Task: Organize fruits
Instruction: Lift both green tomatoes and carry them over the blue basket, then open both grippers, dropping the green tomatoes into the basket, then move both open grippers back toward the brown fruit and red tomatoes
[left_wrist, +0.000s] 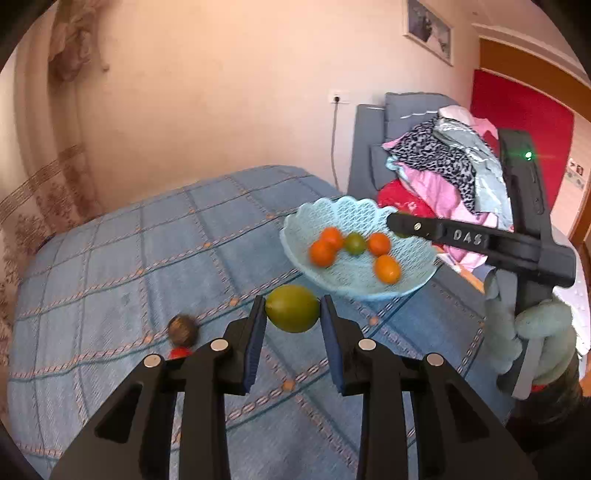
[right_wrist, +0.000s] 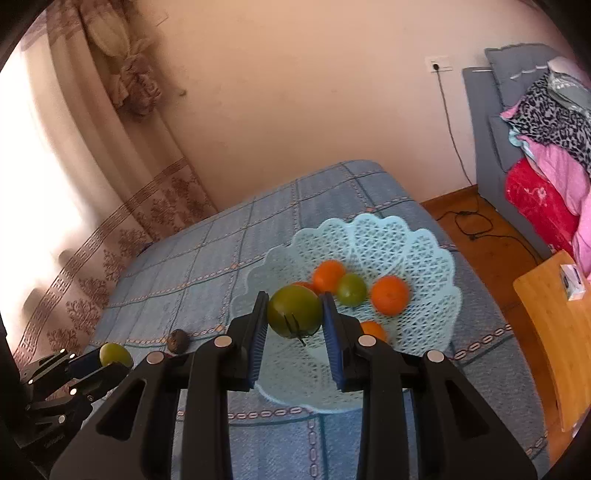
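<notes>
Over the bed, green fruit between right gripper pads.

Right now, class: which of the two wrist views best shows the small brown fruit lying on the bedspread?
The left wrist view: the brown fruit sits nearer and larger, unobstructed on the bedspread, above a red fruit. In the right wrist view it is smaller and darker, beside the gripper's finger.

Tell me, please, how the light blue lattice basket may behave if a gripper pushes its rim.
The light blue lattice basket looks like thin openwork plastic, so probably light and easily slid on the blue bedspread. Its wide scalloped rim may flex or tip. The oranges inside would likely roll.
</notes>
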